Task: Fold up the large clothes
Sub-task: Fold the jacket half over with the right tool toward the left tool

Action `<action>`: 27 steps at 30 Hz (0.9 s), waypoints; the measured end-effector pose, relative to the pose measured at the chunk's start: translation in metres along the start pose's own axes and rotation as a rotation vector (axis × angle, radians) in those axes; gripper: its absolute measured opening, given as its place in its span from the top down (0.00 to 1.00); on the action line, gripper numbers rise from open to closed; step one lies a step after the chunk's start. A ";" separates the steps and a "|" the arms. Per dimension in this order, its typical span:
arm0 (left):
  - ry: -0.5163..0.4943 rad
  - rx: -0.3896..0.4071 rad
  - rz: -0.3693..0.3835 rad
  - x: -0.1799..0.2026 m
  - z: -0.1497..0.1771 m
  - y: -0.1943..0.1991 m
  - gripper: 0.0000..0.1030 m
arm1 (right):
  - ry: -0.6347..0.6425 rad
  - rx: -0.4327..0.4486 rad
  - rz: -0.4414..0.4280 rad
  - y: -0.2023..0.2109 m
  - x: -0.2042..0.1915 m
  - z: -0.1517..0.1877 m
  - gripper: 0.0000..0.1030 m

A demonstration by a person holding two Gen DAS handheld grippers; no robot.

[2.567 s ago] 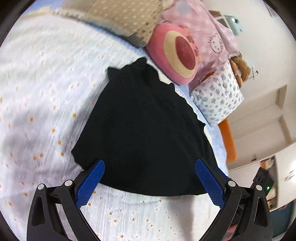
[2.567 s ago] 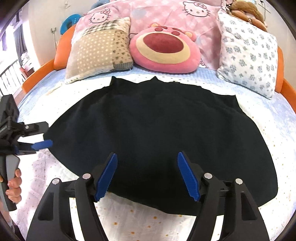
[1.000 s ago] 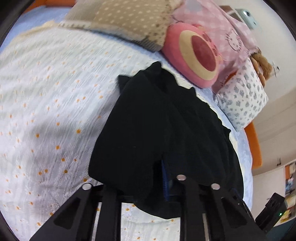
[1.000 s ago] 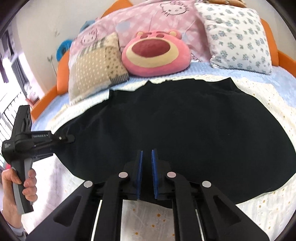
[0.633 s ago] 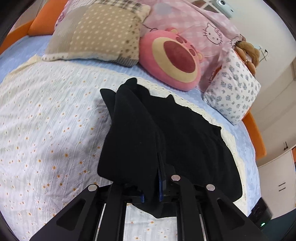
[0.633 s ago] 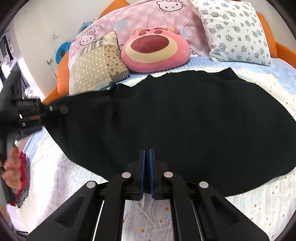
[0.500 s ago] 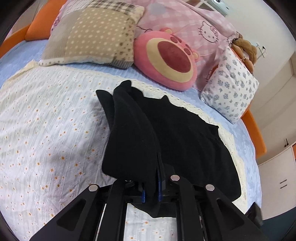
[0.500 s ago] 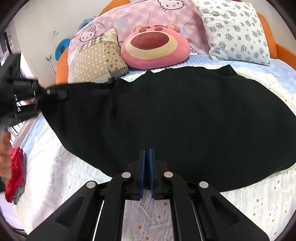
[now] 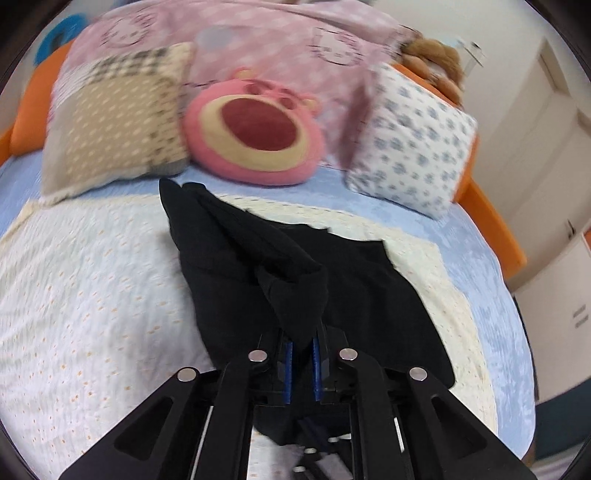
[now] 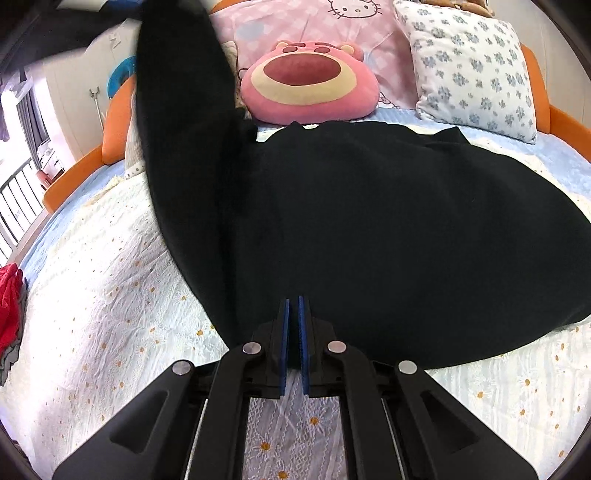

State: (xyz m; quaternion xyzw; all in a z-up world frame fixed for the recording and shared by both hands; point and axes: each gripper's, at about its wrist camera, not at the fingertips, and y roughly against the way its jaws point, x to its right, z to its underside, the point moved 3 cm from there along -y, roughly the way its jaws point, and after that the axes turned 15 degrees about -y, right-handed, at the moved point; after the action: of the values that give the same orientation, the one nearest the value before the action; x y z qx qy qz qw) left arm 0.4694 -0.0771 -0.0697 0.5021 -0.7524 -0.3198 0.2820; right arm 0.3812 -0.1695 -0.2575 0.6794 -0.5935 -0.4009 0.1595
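1. Left gripper (image 9: 300, 360) has its blue pads clamped tight on a bunched corner of the black garment (image 9: 295, 280), holding that side up off the bed so the cloth drapes away from it in a ridge
2. Right gripper (image 10: 293, 341) has its pads together on the near hem of the same garment, low against the daisy-print bedspread (image 10: 110, 295), and looks to be pinning that edge as an anchor
3. In the right wrist view the lifted side stands up as a tall black flap on the left, while the rest of the garment lies spread flat across the middle of the bed
4. Progress, as I read it: the first fold is only under way, with one side raised but not yet laid over; carrying it across, setting it down, smoothing and any further folds are all left
5. Writing and brands: no readable lettering anywhere; the pink quilt (image 10: 332, 22) carries cartoon cat faces, and a pink bear cushion (image 10: 308, 83) sits against it beside a blue-flowered pillow (image 10: 469, 70)
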 end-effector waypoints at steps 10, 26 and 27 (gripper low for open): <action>-0.263 -0.034 0.015 0.146 -0.019 -0.039 0.81 | 0.017 0.015 0.016 0.001 0.000 0.002 0.94; -0.480 -0.132 -0.222 0.179 -0.023 -0.073 0.11 | 0.040 0.029 0.037 0.004 -0.004 0.006 0.94; -0.475 -0.156 -0.239 0.166 -0.023 -0.073 0.11 | 0.048 0.032 0.045 0.004 -0.006 0.006 0.94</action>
State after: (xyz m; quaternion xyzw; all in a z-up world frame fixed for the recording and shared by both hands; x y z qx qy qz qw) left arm 0.4725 -0.2588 -0.0941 0.4750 -0.7060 -0.5164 0.0957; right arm 0.3738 -0.1637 -0.2566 0.6775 -0.6112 -0.3713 0.1717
